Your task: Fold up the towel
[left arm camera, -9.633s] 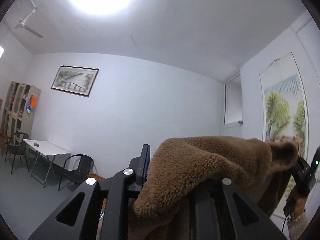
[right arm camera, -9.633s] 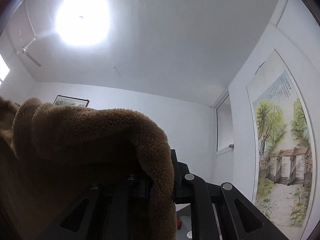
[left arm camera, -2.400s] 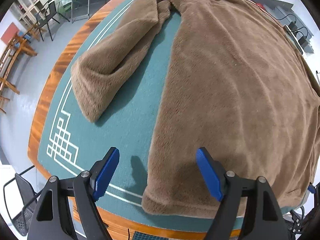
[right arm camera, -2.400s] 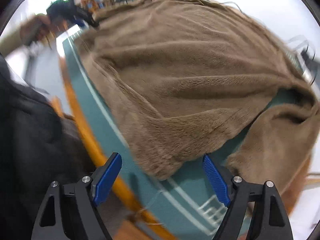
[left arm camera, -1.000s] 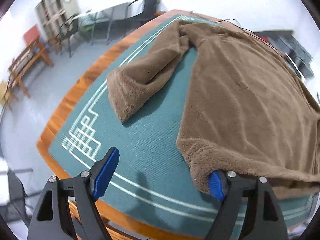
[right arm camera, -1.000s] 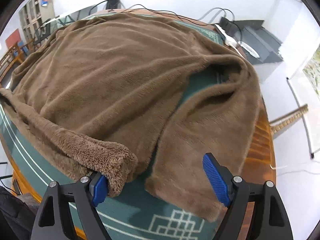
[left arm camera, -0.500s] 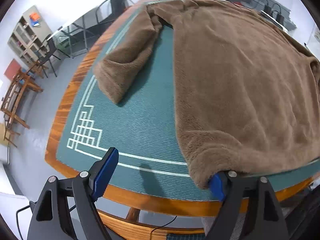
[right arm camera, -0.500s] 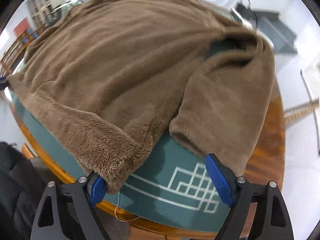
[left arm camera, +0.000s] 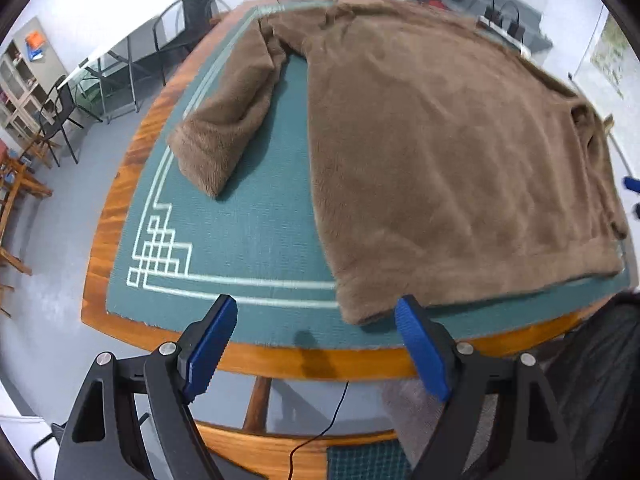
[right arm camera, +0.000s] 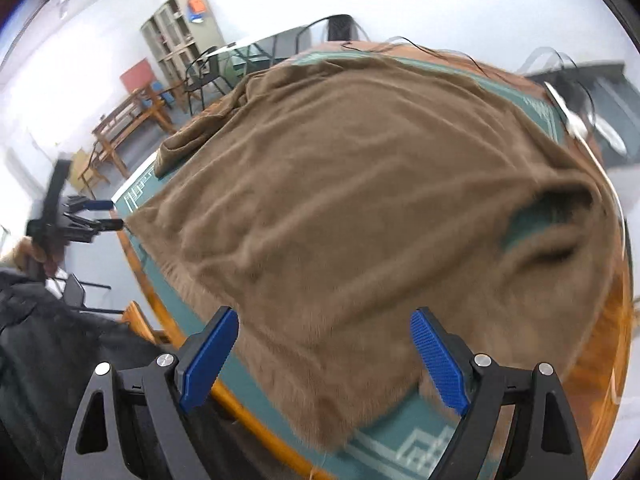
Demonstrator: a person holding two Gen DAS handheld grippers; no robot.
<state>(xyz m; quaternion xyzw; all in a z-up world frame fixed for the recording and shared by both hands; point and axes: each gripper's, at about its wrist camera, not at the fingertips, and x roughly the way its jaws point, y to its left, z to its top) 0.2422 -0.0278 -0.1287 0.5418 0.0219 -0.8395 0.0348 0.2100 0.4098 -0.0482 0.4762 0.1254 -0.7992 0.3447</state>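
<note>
A fluffy brown towel (left arm camera: 440, 152) lies spread over the green table cover (left arm camera: 256, 216); its left side is folded over into a thick strip (left arm camera: 228, 120). My left gripper (left arm camera: 316, 346) hangs open over the near table edge. The towel's near left corner (left arm camera: 360, 312) lies just beyond its fingertips, touching neither pad. In the right wrist view the towel (right arm camera: 360, 184) fills the frame, with a raised fold (right arm camera: 552, 216) at the right. My right gripper (right arm camera: 324, 360) hovers open above the near right corner (right arm camera: 328, 428), pads apart from the cloth. The left gripper (right arm camera: 92, 220) shows at the far left in a hand.
The wooden table rim (left arm camera: 304, 360) runs under the left gripper, with a cable (left arm camera: 332, 420) hanging below. Chairs (left arm camera: 60, 120) and a shelf (right arm camera: 180, 20) stand to the left. A power strip (left arm camera: 504, 28) and cables lie at the far edge. The person's dark clothing (right arm camera: 40, 340) is close by.
Both grippers have drawn back from the towel's near corners. The left's right pad and the right's left pad, which sat against the cloth, now stand free of it. The right gripper rose.
</note>
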